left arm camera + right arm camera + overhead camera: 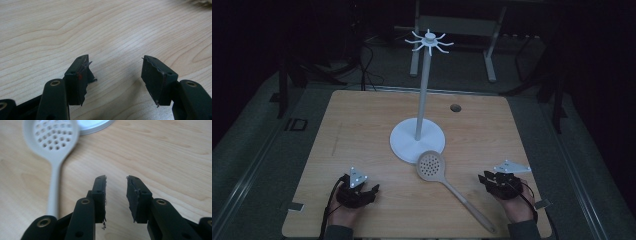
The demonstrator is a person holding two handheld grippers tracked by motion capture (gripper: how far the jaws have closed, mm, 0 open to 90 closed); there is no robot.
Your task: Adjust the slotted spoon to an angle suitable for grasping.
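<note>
L gripper [374, 190] sits near the table's front-left corner, hand behind it; its jaws stand well apart w/ nothing between, just bare wood grain under them in the left gripper view [116, 72]. Table [362, 125] is light wood, rounded corners, w/ a small dark grommet hole [455, 107] near the back edge, right of centre. Room's dark; grey floor around, cables trailing at back left, legs of another table behind. Mid-table: white hook stand [422, 90], round base, tall post, ring of hooks on top, all bare. Slotted spoon [447, 182] lies flat just in front of the base, bowl touching or overlapping its rim, handle running toward the front-right corner. R gripper [483, 178] near the front-right edge, right of the handle, not touching; jaws a narrow gap apart, holding nothing [116, 192].
</note>
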